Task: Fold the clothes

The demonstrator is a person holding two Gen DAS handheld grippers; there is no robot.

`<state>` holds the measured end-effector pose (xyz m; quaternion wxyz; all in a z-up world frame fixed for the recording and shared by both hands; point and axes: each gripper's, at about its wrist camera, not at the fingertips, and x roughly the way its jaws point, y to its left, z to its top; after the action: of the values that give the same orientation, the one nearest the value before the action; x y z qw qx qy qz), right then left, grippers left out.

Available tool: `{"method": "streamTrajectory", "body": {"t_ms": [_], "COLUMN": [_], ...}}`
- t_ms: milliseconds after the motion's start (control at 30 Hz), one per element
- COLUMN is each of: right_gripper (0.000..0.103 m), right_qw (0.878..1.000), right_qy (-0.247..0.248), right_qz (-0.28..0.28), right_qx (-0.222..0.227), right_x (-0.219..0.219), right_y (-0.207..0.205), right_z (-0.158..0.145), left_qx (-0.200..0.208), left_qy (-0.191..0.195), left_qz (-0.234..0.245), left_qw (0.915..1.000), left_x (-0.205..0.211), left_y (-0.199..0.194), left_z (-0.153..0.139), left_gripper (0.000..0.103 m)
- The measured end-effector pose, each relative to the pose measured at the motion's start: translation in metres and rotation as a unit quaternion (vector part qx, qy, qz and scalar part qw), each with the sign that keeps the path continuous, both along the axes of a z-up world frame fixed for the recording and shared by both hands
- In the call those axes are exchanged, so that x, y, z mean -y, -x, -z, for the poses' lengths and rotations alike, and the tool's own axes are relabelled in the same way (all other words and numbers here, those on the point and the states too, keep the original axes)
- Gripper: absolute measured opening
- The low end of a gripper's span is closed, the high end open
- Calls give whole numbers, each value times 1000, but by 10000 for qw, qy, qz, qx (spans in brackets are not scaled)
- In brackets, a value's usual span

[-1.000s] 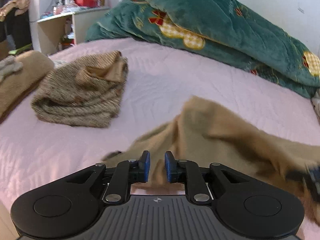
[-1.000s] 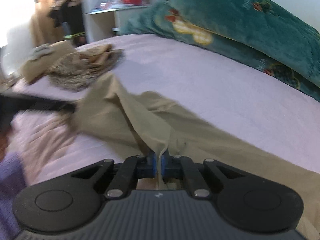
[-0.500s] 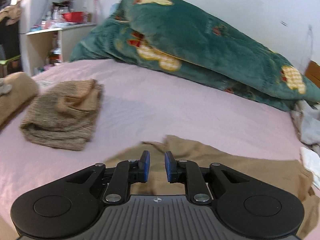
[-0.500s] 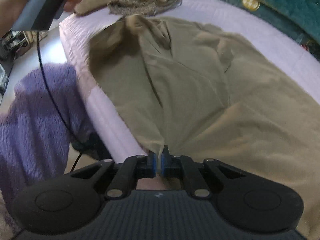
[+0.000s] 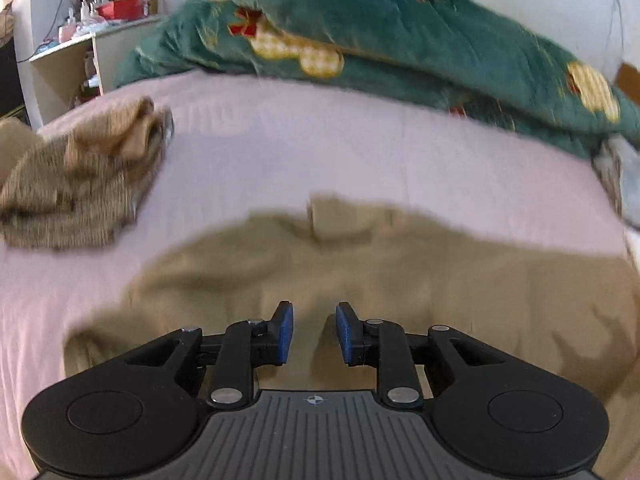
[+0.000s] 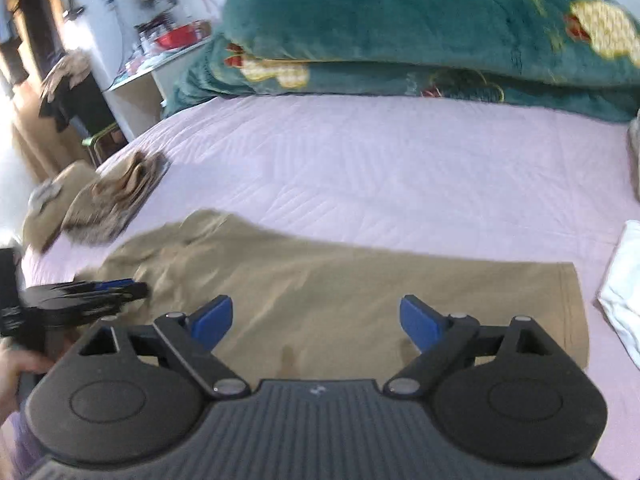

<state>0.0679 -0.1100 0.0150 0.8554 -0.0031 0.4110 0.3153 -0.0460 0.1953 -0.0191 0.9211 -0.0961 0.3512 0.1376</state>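
Observation:
Tan trousers (image 6: 320, 280) lie spread across the near side of the pink bed (image 6: 380, 168), their hem at the right. My right gripper (image 6: 316, 320) hovers over them, its jaws opening wide with nothing between the blue pads. In the left wrist view the same trousers (image 5: 360, 272) fill the foreground. My left gripper (image 5: 314, 330) is just above their left part, its jaws opening a little, a narrow gap between the pads and no cloth in it. The left gripper (image 6: 116, 290) also shows at the left edge of the right wrist view, held by a hand.
A folded brown knit garment (image 5: 80, 184) and another tan pile (image 6: 48, 208) lie at the bed's left end. A green quilt (image 5: 380, 32) is heaped along the far side. White cloth (image 6: 624, 280) sits at the right edge. A cluttered shelf (image 5: 92, 28) stands beyond.
The right gripper let go of the trousers' fabric and opened wide. The trousers went from lifted and bunched to lying flat. The left gripper's jaws widened slightly and it shifted over the cloth.

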Motion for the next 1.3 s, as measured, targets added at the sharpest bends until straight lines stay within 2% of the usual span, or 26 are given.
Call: {"method": "streamTrajectory", "body": {"t_ms": [67, 167, 333, 433, 567, 700, 800, 867, 933, 967, 1000, 1033, 1067, 1167, 1300], "right_gripper": [91, 91, 91, 92, 93, 94, 90, 87, 75, 54, 25, 8, 2, 2, 2], "right_qw": [9997, 9940, 9856, 9801, 9756, 9757, 9827, 9812, 9812, 9824, 9835, 9841, 9846, 9857, 9879], "right_qy": [243, 1021, 1210, 1259, 1374, 1300, 1101, 1325, 1435, 1389, 1293, 1259, 1240, 1274, 1124], "right_qz": [-74, 247, 1171, 1392, 1515, 1495, 1217, 1175, 1113, 1087, 1116, 1100, 1071, 987, 1049], "right_qx": [4, 306, -178, -653, -796, -932, -860, -767, -658, -616, -601, -606, -614, -501, -199], "right_x": [-14, -22, 45, 69, 75, 71, 63, 56, 51, 51, 53, 53, 52, 51, 52], "right_y": [-20, -37, -77, -97, -106, -110, -108, -109, -107, -106, -105, -104, -103, -100, -95], "right_z": [9, 23, 36, 51, 69, 84, 87, 91, 91, 88, 85, 84, 84, 82, 74], "left_qx": [84, -170, -784, -1105, -1271, -1038, -851, -815, -802, -796, -790, -784, -768, -652, -525], "left_qy": [29, 30, -63, -256, -383, -527, -587, -617, -782, -876, -935, -976, -964, -823, -981], "left_qz": [-21, 157, 205, 183, 59, 62, 182, 239, 309, 344, 361, 368, 371, 322, 279], "left_qw": [10000, 9997, 9967, 9934, 9911, 9932, 9945, 9945, 9932, 9924, 9918, 9915, 9917, 9940, 9934], "left_x": [-12, -20, -21, -11, -3, 2, 6, 10, 18, 22, 24, 25, 21, 13, 12], "left_y": [-19, -59, -112, -130, -138, -132, -125, -123, -123, -123, -123, -124, -127, -124, -125], "left_z": [-13, -13, 11, 24, 29, 30, 32, 32, 31, 31, 32, 32, 34, 31, 25], "left_gripper": [36, 40, 43, 54, 56, 56, 48, 35, 20, 15, 12, 9, 7, 6, 6]}}
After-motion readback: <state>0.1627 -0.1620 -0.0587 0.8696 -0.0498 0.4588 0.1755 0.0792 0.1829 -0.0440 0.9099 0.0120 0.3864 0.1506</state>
